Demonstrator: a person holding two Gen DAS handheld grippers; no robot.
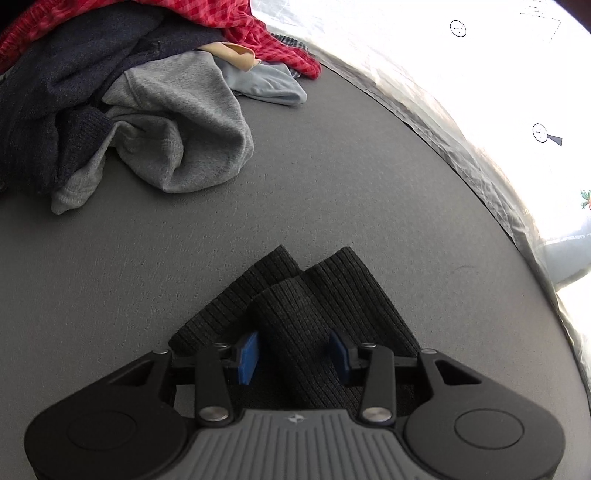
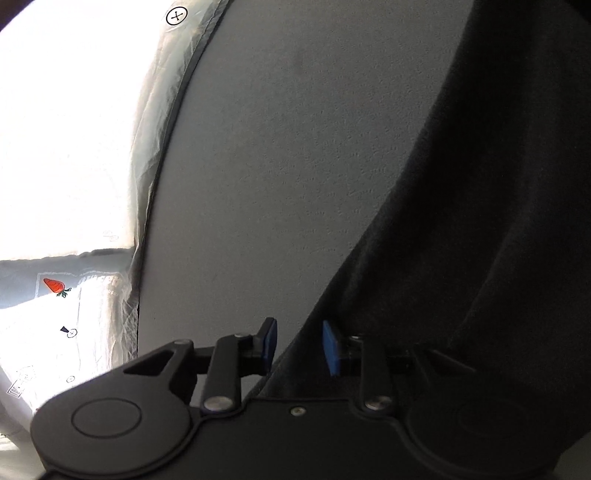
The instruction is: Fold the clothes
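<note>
In the left wrist view, a black ribbed knit garment (image 1: 325, 295) lies on the grey table (image 1: 332, 184), its ribbed end bunched between the blue pads of my left gripper (image 1: 295, 356). The jaws stand apart around the fabric and do not pinch it. In the right wrist view, the same black garment (image 2: 480, 221) hangs as a dark sheet on the right. Its edge runs between the blue pads of my right gripper (image 2: 301, 347), whose jaws also stand apart.
A heap of clothes sits at the table's far left: a grey sweatshirt (image 1: 177, 122), a navy knit (image 1: 74, 81), a red checked shirt (image 1: 258, 33) and a light blue piece (image 1: 269, 83). A white printed sheet (image 2: 66, 147) borders the table edge.
</note>
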